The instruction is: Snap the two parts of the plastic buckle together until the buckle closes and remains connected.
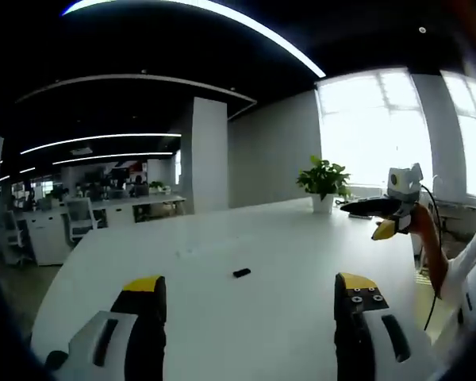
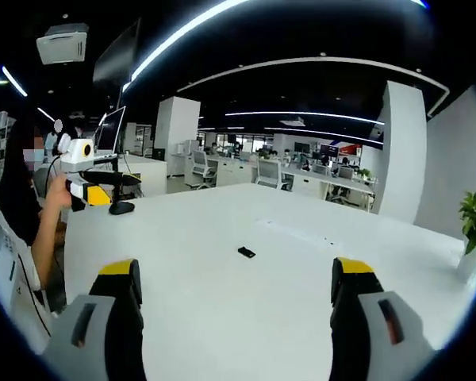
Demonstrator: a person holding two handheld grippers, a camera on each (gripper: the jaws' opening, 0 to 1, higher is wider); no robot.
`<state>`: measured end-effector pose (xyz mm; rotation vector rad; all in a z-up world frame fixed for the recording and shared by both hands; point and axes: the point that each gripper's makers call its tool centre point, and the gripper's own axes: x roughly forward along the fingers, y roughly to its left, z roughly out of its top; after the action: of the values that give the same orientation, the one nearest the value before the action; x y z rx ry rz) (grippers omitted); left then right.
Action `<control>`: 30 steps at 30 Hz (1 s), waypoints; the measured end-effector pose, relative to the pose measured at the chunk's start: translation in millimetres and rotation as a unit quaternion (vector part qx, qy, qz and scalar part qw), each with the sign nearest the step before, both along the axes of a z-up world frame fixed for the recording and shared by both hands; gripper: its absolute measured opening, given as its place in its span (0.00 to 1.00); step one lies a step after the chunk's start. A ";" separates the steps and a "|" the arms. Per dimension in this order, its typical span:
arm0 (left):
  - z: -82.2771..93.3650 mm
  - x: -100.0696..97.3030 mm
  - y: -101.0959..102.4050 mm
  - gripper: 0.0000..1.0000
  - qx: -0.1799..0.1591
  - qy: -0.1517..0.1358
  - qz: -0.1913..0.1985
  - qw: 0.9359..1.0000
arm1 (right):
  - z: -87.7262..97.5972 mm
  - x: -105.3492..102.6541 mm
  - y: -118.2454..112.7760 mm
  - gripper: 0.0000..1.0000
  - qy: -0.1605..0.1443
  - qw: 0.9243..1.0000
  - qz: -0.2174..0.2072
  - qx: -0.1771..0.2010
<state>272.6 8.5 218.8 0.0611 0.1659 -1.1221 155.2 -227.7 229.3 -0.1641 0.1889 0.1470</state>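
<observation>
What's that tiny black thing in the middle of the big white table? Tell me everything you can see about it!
The small black object lies flat on the white table, alone near its middle, with nothing touching it. It looks dark, short and a bit longer than wide, probably plastic, perhaps the buckle. It is too small to tell whether it is one piece or two, or closed. Both tongs, the left tongs and the right tongs, are open and well away from it.

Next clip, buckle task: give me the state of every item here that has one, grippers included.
Buckle: lying on the white table, untouched; too small to tell whether its parts are joined.
Left gripper: open, empty, above the table.
Right gripper: open, empty, above the table.
Potted plant: upright at the table's far edge.
</observation>
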 end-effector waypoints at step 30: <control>-2.0 -38.6 51.5 0.87 -0.003 -0.019 0.081 0.996 | -16.1 -96.0 -29.1 0.98 -0.024 0.992 -0.115 0.038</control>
<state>234.0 60.0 216.9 0.0622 0.1302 -0.9582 59.2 -256.8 213.2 -0.0680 0.1535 -0.0795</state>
